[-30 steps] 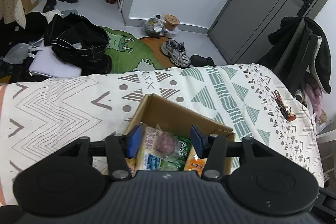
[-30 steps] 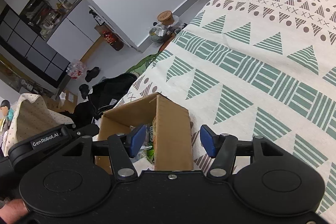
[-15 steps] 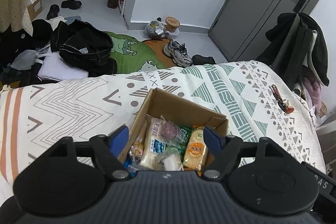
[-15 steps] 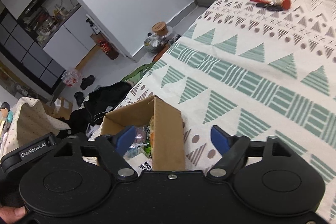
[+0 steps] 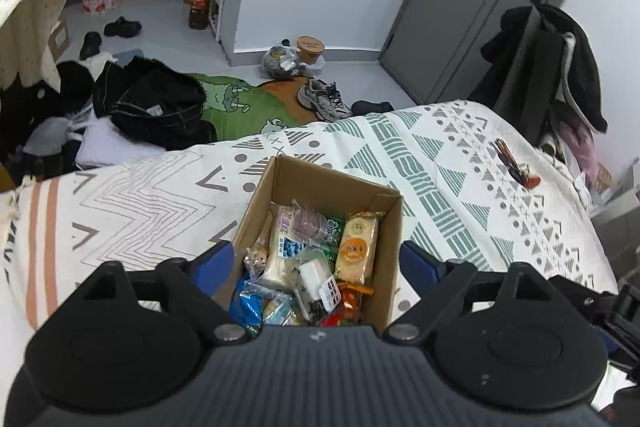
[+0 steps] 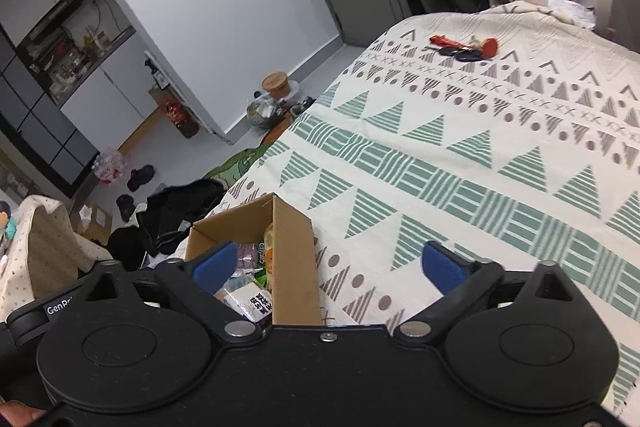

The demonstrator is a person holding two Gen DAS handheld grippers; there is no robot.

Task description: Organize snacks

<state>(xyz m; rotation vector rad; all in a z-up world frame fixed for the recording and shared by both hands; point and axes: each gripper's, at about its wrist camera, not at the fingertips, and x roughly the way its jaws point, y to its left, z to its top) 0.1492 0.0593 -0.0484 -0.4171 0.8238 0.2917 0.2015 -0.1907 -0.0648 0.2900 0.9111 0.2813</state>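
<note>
An open cardboard box [image 5: 304, 179] full of packaged snacks [image 5: 316, 259] stands on the patterned bedspread [image 5: 440, 163]. My left gripper [image 5: 318, 263] hangs open above the box, its blue pads wider apart than the box and holding nothing. In the right wrist view the same cardboard box [image 6: 294, 251] sits at lower left, with snack packets [image 6: 248, 291] showing inside. My right gripper [image 6: 328, 265] is open too, one pad over the box and the other over the bedspread [image 6: 460, 163], nothing held.
A bunch of keys with a red tag [image 6: 466, 49] lies far across the bed. Beyond the bed's edge the floor holds dark clothes [image 5: 156, 107], a green rug [image 5: 240, 103], sneakers [image 5: 322, 99] and bags. A grey door [image 5: 460, 7] is at the back right.
Both grippers have opened wide, from about half open to pads spread past the box's width. Both cameras have pulled back and risen, so more of the box's contents shows.
</note>
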